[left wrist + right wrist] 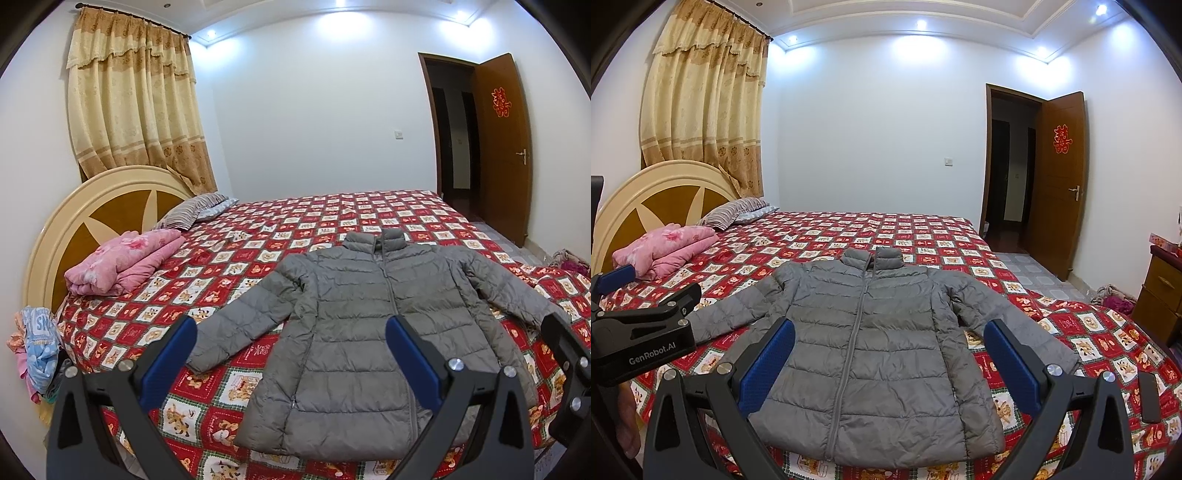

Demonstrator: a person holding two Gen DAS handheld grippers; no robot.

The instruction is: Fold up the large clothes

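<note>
A grey quilted puffer jacket point(362, 325) lies flat and zipped on the red patterned bedspread point(295, 218), collar away from me, both sleeves spread outward. It also shows in the right wrist view point(875, 350). My left gripper point(291, 358) is open and empty, held above the jacket's near hem. My right gripper point(888, 365) is open and empty, also above the near hem. The right gripper's body shows at the right edge of the left wrist view point(569, 369); the left gripper's body shows at the left of the right wrist view point(639, 332).
A folded pink quilt point(122, 262) and striped pillows point(192, 212) lie by the headboard point(92, 218). Clothes point(37, 354) hang at the bed's left corner. An open brown door point(1060, 184), a wooden cabinet point(1160, 288) and clothes on the floor point(1115, 295) are to the right.
</note>
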